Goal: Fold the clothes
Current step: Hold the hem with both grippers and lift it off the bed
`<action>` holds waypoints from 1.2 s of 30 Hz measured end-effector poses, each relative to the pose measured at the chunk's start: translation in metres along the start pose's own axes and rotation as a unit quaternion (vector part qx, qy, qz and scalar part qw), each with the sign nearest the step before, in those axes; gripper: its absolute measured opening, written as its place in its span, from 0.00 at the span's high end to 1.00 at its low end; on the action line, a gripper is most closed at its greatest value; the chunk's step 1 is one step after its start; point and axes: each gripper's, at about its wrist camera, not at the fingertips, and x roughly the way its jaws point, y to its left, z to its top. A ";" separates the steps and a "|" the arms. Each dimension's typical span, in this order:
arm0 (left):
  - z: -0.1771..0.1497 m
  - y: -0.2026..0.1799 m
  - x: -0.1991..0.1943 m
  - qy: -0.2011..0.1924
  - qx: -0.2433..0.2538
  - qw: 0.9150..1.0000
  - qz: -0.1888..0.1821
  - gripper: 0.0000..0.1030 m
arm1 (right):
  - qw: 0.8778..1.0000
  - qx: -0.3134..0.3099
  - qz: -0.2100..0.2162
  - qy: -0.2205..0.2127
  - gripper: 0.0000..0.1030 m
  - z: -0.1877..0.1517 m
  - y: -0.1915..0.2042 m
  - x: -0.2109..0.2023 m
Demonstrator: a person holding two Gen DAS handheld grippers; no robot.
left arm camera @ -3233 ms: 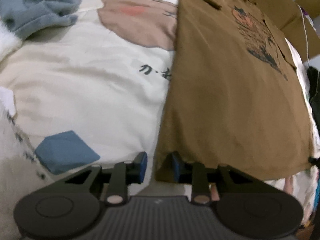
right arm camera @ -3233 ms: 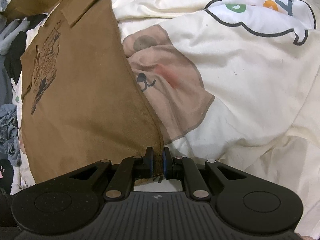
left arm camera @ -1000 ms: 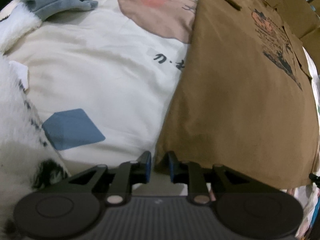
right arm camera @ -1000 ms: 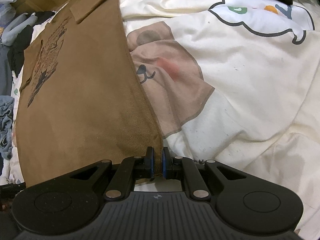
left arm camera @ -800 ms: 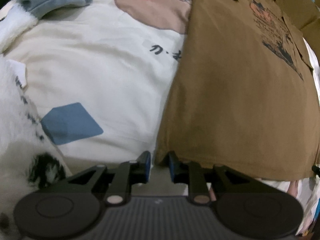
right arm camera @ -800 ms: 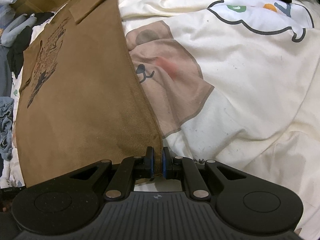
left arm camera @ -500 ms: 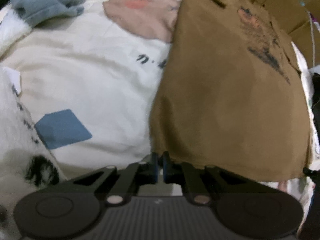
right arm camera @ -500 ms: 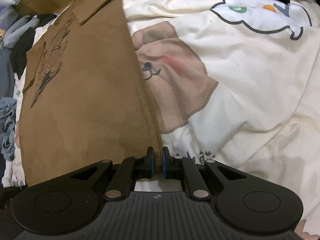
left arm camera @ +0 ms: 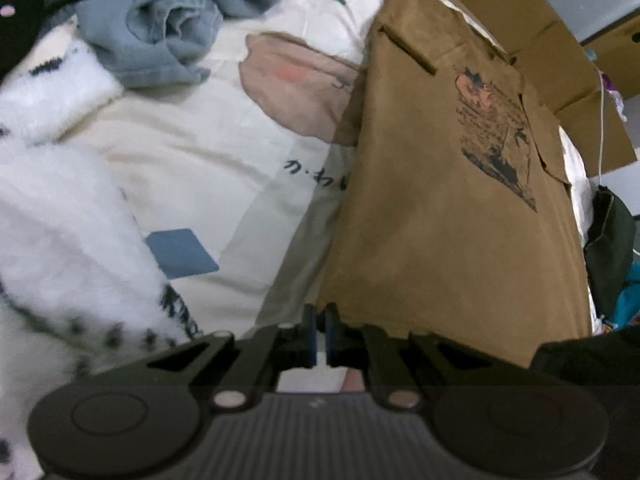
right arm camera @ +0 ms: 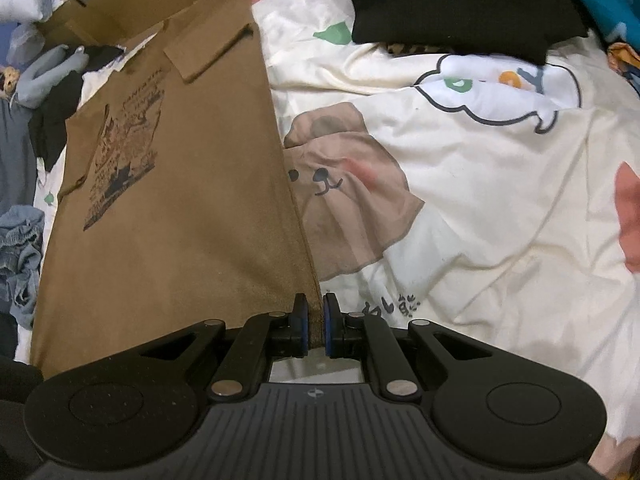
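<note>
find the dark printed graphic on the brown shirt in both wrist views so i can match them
Left wrist: the printed graphic sits upper right, on the brown shirt's far half.
Right wrist: the printed graphic sits upper left on the brown shirt.
Shared landmark: the pink-cheeked bear print on the cream bedding beside the shirt.

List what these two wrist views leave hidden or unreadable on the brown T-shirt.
- Near hem of the brown T-shirt: left wrist view, covered by the left gripper.
- Chest print: right wrist view, lettering too small.
- Shirt's underside: both views, faces away.
- Gripped corner: right wrist view, pinched inside the right gripper.
</note>
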 end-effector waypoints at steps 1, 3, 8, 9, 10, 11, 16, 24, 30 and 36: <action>0.001 -0.001 0.001 0.003 0.004 1.000 0.005 0.97 | 1.000 0.002 -0.002 0.001 0.95 -0.002 0.002 -0.003; 0.001 -0.002 0.000 0.008 0.006 1.000 0.013 0.97 | 1.000 0.003 -0.006 0.002 0.95 -0.008 0.003 -0.010; -0.006 0.004 -0.019 0.005 -0.006 1.000 0.021 0.97 | 1.000 0.007 -0.003 0.000 0.95 -0.029 0.010 -0.027; -0.008 0.006 -0.022 0.006 -0.008 1.000 0.023 0.97 | 1.000 0.006 -0.003 0.000 0.95 -0.033 0.011 -0.030; -0.010 0.007 -0.024 0.007 -0.009 1.000 0.025 0.97 | 1.000 0.004 -0.003 0.001 0.95 -0.038 0.012 -0.033; -0.012 0.009 -0.025 0.008 -0.010 1.000 0.027 0.97 | 1.000 0.004 -0.003 0.001 0.95 -0.043 0.012 -0.036; -0.026 0.015 -0.033 0.014 -0.015 0.999 0.031 0.97 | 1.000 0.025 0.000 -0.004 0.95 -0.066 0.004 -0.047; -0.031 0.017 -0.036 0.004 -0.021 0.999 0.025 0.97 | 0.999 0.049 0.015 -0.017 0.95 -0.087 0.000 -0.049; -0.026 0.021 -0.037 -0.002 -0.037 0.999 0.011 0.97 | 0.999 0.047 0.015 -0.016 0.95 -0.081 0.000 -0.045; -0.011 0.022 -0.033 0.000 -0.056 0.998 -0.005 0.97 | 0.997 0.068 0.029 -0.010 0.95 -0.071 -0.005 -0.039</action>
